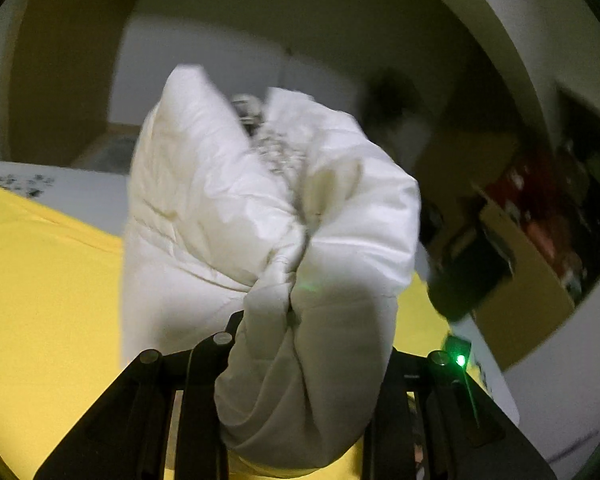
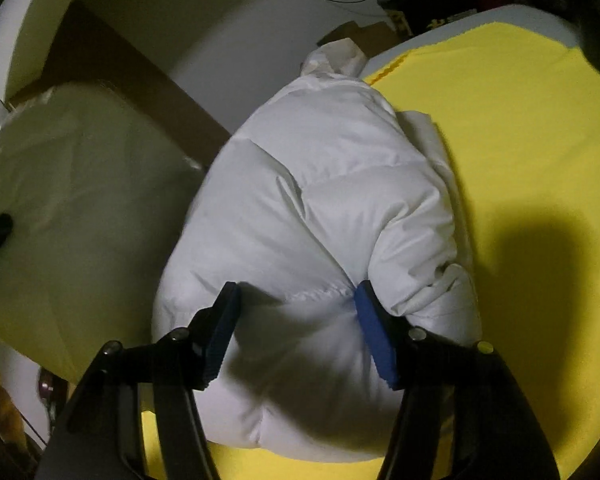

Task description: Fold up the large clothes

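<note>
A white puffy down jacket (image 2: 320,184) lies bunched on a yellow cloth (image 2: 500,128). My right gripper (image 2: 296,320) has its blue-padded fingers (image 2: 374,340) pressed into a thick fold of the jacket near its lower edge, one on each side. In the left wrist view the jacket (image 1: 228,208) is lifted and bunched up in front of the camera, its zipper showing at the top. My left gripper (image 1: 300,356) holds that bundle between its black fingers (image 1: 216,344), which are mostly hidden by the fabric.
The yellow cloth (image 1: 40,280) covers a white table (image 1: 80,196). Cardboard boxes (image 1: 532,280) stand at the right in the left wrist view. A pale plastic-wrapped bundle (image 2: 72,184) lies left of the jacket. A white wall and cable are behind.
</note>
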### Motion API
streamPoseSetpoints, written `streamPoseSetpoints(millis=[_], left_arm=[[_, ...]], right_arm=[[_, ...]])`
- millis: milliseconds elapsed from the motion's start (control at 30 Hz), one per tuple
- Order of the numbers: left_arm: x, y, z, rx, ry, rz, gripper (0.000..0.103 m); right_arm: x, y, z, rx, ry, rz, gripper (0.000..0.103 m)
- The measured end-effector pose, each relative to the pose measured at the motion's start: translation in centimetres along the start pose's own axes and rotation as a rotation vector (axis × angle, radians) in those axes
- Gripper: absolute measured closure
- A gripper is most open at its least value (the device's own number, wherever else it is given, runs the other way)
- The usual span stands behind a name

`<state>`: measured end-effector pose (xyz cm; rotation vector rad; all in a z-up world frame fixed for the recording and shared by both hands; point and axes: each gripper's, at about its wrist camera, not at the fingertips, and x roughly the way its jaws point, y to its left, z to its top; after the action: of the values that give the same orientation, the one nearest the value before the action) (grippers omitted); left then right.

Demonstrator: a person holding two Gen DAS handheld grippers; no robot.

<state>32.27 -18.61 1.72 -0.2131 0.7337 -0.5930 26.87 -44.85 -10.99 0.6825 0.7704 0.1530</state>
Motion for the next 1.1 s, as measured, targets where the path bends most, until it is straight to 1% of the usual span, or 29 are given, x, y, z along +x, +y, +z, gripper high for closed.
streamPoseSetpoints(millis=[33,67,133,200,267,367,467,500,533,633,700,767,800,867,933,1000,1033,1100], left_arm=[[0.8,-0.7,-0.4,0.009,0.021,-0.005,0.078],[2.2,-1.5,-1.0,0.02,0.055,-0.013,0.078],[4.2,-2.6,-1.9,0.036,0.095,-0.022,0.078],[6.1,-3.5,-2.8,0.034,0.12,-0.033,0.078],[7.4,-4.2,-3.2,0.023,0.119,-0.048,0.078],[8.3,-4.2,-3.5,-0.006,0.103,-0.054,0.078],[8.9,-4.5,-3.8,-0.029,0.066,-0.044,0.078],[9.2,-4.7,-3.9,-0.02,0.057,-0.032,0.078],[9.7,-5.0,-4.2,-0.003,0.059,-0.022,0.078],[11.5,-7.4,-5.6,0.114,0.098,0.037,0.076],[13.4,-8.9,-7.5,0.221,0.148,0.078,0.071],[14.9,-10.1,-9.1,0.294,0.177,0.114,0.066],[15.4,-10.4,-9.6,0.314,0.19,0.125,0.066],[16.2,-10.7,-10.1,0.318,0.204,0.128,0.066],[16.6,-10.4,-10.2,0.319,0.206,0.124,0.064],[17.0,-9.6,-10.2,0.32,0.206,0.105,0.062],[17.1,-9.2,-10.1,0.317,0.207,0.096,0.061],[17.7,-9.0,-9.8,0.299,0.205,0.06,0.058]], right_arm=[[-0.5,-0.4,-0.1,0.014,-0.003,0.023,0.041],[-1.1,-0.9,-0.1,0.047,-0.01,0.07,0.041],[-3.0,-1.9,-0.3,0.115,-0.049,0.138,0.041],[-5.0,-2.6,-0.8,0.142,-0.08,0.147,0.041],[-7.2,-3.3,-1.5,0.142,-0.093,0.151,0.041],[-8.8,-4.9,-2.5,0.133,-0.114,0.151,0.041],[-9.1,-7.6,-3.2,0.167,-0.149,0.186,0.039],[-9.1,-8.6,-3.6,0.195,-0.163,0.222,0.039],[-8.9,-9.6,-3.8,0.226,-0.172,0.26,0.039],[-8.9,-11.8,-3.9,0.327,-0.184,0.247,0.039],[-8.8,-12.5,-3.2,0.358,-0.198,0.265,0.039],[-8.9,-12.7,-3.3,0.379,-0.211,0.271,0.038],[-8.9,-12.9,-3.3,0.394,-0.221,0.274,0.037],[-8.8,-12.9,-3.0,0.42,-0.238,0.304,0.033],[-9.6,-13.4,-3.3,0.448,-0.269,0.334,0.03],[-9.3,-13.3,-2.9,0.459,-0.295,0.334,0.029],[-9.9,-13.4,-3.2,0.462,-0.308,0.333,0.029],[-10.3,-13.6,-3.2,0.463,-0.329,0.329,0.029]])
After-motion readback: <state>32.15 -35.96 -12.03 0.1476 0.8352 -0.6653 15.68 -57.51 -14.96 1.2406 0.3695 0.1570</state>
